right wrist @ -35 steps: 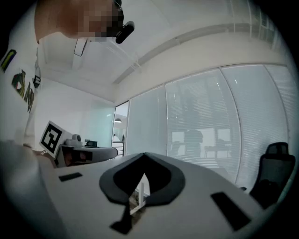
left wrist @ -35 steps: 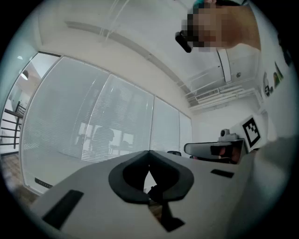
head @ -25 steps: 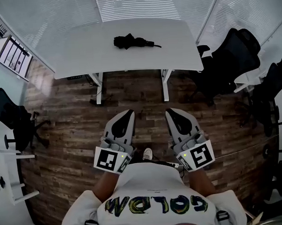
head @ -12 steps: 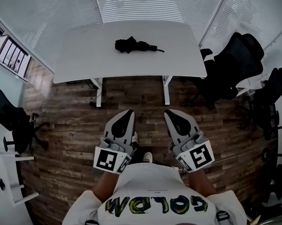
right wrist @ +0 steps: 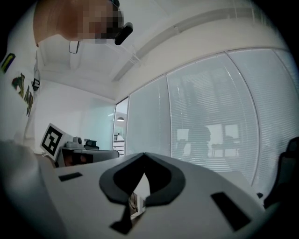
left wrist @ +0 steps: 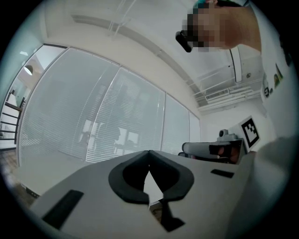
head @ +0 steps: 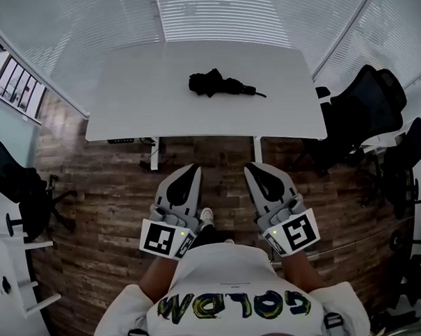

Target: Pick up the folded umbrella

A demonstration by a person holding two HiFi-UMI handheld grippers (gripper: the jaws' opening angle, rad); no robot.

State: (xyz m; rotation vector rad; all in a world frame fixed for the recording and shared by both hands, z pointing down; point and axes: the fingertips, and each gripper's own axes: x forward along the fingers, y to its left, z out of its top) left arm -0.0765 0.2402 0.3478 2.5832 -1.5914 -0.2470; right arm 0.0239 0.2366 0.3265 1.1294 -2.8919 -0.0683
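While my tongs are empty, pickup hasn't begun.
My left gripper [head: 191, 169] and right gripper [head: 251, 168] are pinched together; the black folded umbrella [head: 221, 85] lies untouched on the white table [head: 138, 97].

Umbrella [head: 219, 84] on table [head: 138, 97], right of centre; chair [head: 369, 107] right of table.

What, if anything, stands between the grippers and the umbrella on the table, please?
Nothing visible does. The umbrella lies alone on the table, and only floor and tabletop separate it from the left gripper and the right gripper, both shut and empty.
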